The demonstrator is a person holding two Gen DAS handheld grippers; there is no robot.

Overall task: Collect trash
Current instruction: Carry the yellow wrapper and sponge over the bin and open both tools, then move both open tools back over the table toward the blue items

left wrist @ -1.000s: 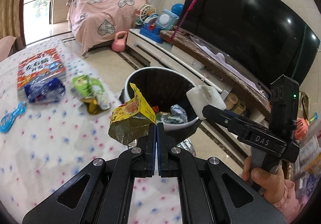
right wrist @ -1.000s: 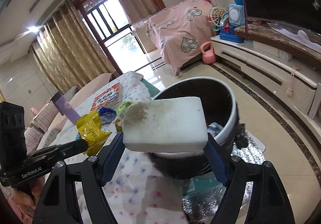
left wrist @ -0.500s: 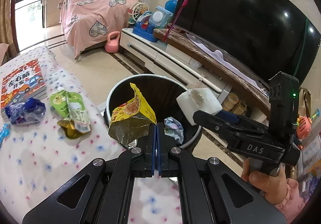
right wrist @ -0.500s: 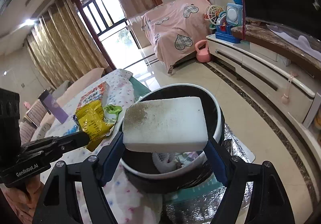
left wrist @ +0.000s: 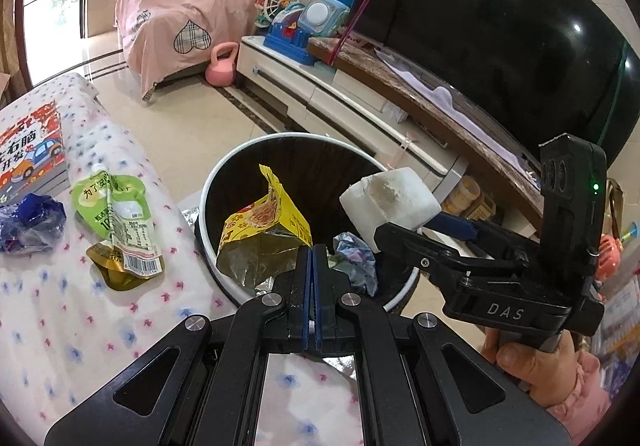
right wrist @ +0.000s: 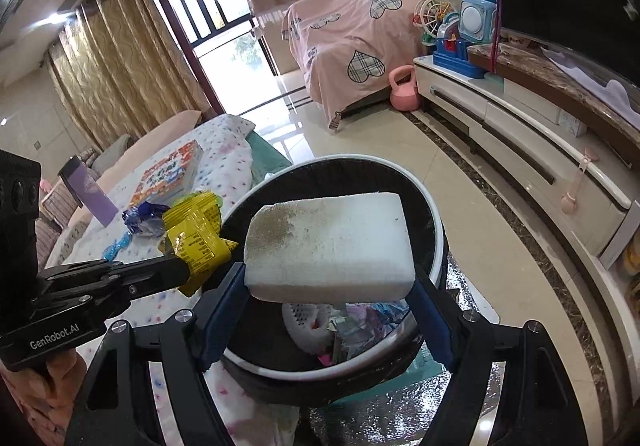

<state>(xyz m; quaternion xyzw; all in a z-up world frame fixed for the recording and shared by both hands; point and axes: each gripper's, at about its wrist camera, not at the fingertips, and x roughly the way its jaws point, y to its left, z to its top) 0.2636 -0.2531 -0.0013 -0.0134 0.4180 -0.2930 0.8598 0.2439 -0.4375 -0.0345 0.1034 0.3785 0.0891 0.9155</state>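
Two handheld grippers, each holding trash above a round bin.

Left to right: blue crumpled wrapper (left wrist: 30, 222) and green pouch (left wrist: 116, 218) lying on the floral-clothed bench (left wrist: 80, 326); left gripper (left wrist: 311, 252), fingers pressed together on a yellow snack packet (left wrist: 264, 230) over the bin's near rim; black bin (left wrist: 244, 166) with white rim, litter inside; right gripper (right wrist: 330, 286), fingers spread wide and clamping a soiled white sponge (right wrist: 328, 246) above the bin.

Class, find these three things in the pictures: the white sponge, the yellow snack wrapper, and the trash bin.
white sponge (right wrist: 328, 246), right wrist view, middle of its broad top face.
yellow snack wrapper (left wrist: 266, 220), left wrist view, printed yellow panel above the closed fingers.
trash bin (left wrist: 224, 170), left wrist view, white rim on the left.
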